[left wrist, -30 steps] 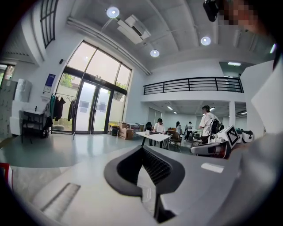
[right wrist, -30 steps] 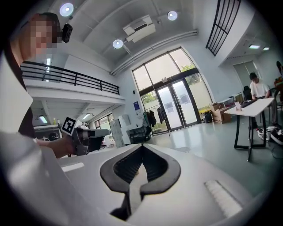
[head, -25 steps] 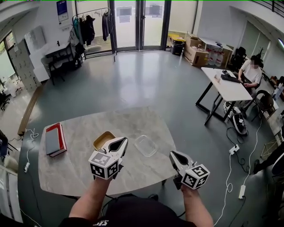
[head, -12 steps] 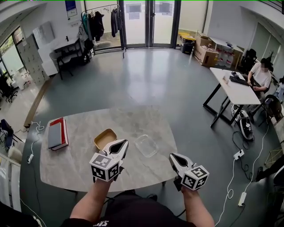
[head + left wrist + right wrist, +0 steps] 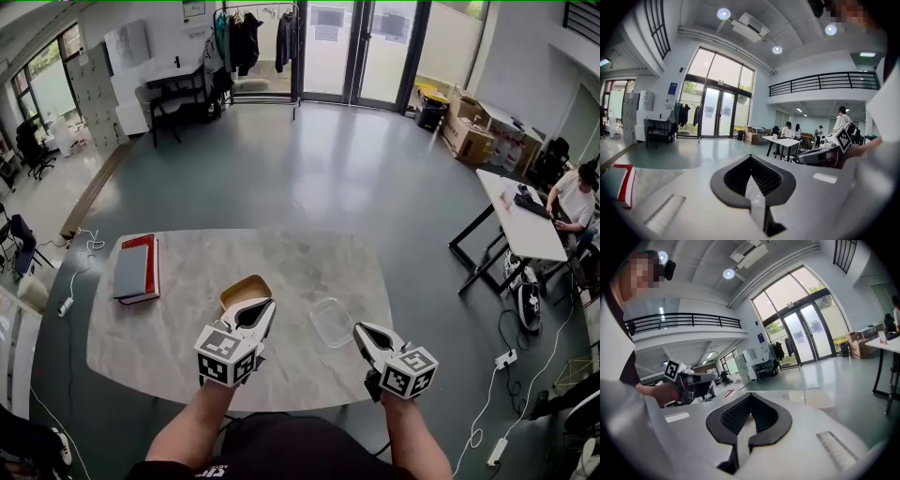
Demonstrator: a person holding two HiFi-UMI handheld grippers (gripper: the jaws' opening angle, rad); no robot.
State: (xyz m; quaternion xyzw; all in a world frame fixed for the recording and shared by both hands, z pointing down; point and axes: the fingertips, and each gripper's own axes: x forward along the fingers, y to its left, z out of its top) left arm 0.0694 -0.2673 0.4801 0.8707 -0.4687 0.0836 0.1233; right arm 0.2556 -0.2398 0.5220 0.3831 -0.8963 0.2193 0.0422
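You hold your left gripper (image 5: pixel 263 307) and right gripper (image 5: pixel 360 329) out in front of you, side by side and well apart, on bare forearms (image 5: pixel 192 427). Both point away from you, roughly level. Each gripper's jaws are closed together, with nothing between them.

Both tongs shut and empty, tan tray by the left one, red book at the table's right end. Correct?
No: the red book lies at the table's left end, as the head view shows. The rest holds: left tongs and right tongs are shut and empty, and the tan tray sits by the left one.
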